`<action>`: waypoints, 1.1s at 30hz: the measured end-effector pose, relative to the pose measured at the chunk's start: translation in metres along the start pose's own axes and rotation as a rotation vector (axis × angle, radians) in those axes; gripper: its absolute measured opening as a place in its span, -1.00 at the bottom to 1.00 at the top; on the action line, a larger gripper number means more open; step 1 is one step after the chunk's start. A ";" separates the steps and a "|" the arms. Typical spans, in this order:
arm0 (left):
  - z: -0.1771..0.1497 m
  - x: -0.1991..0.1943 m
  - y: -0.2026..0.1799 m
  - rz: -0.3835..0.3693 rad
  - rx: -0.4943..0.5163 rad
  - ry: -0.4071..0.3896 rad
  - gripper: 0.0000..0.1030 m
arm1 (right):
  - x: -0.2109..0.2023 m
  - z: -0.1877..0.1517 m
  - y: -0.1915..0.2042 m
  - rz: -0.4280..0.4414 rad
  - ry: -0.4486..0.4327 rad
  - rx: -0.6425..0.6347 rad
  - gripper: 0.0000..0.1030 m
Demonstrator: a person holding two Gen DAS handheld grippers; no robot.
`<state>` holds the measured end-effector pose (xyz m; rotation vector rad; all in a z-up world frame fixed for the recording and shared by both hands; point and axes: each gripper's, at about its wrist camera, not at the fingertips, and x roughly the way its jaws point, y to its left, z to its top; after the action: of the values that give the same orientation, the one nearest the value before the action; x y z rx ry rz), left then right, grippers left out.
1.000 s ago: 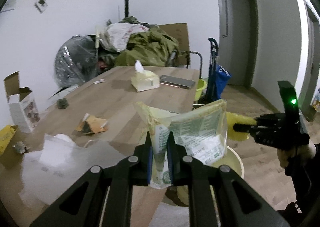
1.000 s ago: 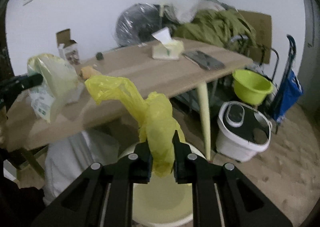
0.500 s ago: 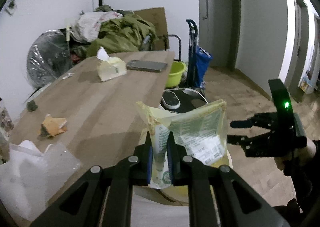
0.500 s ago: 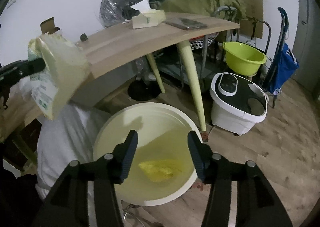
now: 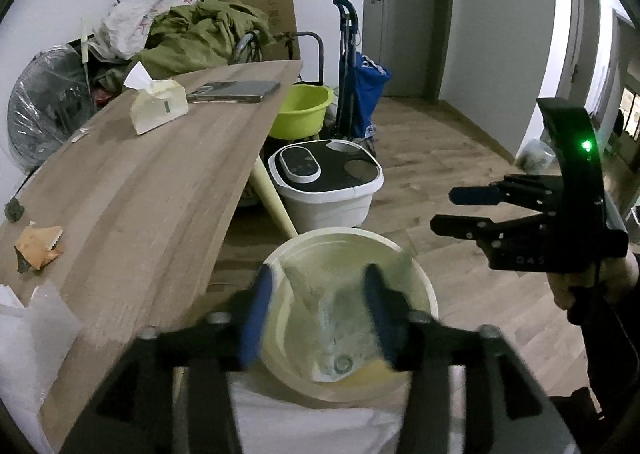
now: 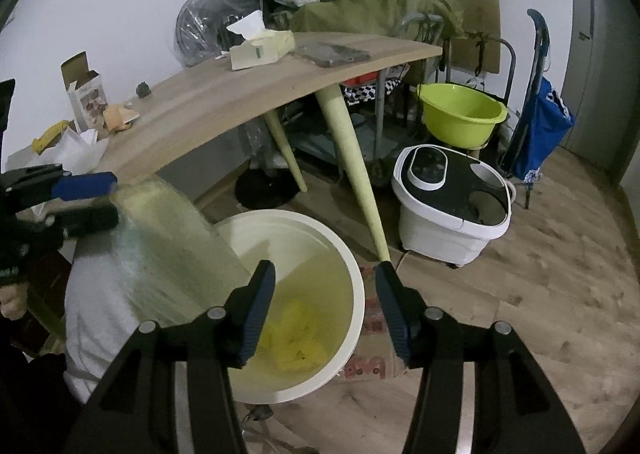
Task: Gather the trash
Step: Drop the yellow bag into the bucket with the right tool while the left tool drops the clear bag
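Now my left gripper is wide open, holding nothing, and the printed packet is a blur falling between its fingers into the cream bin just below. My right gripper is spread and empty too, above the yellow bag lying inside. Farther left on the table, an orange wrapper and white plastic remain, I judge.

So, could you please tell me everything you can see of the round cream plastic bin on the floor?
The round cream plastic bin stands upright and open on the wooden floor beside the table leg, partly on flattened cardboard. Its smooth wall looks like plastic, with a thick rolled rim. A crumpled yellow plastic bag lies at its bottom, and a blurred printed wrapper is dropping in.
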<state>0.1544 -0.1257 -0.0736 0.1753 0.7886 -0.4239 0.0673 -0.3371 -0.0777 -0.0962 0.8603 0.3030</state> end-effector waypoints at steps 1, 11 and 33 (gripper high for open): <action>-0.001 0.000 0.000 -0.003 -0.003 0.000 0.09 | -0.001 0.001 0.002 0.000 -0.004 -0.003 -0.03; -0.006 -0.022 0.019 0.008 -0.051 -0.055 0.09 | -0.005 0.012 0.025 0.009 -0.007 -0.055 -0.03; -0.049 -0.096 0.085 0.156 -0.239 -0.167 0.09 | 0.004 0.064 0.109 0.136 -0.066 -0.228 0.12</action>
<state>0.0990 -0.0051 -0.0391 -0.0224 0.6498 -0.1917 0.0839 -0.2189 -0.0347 -0.2393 0.7663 0.5289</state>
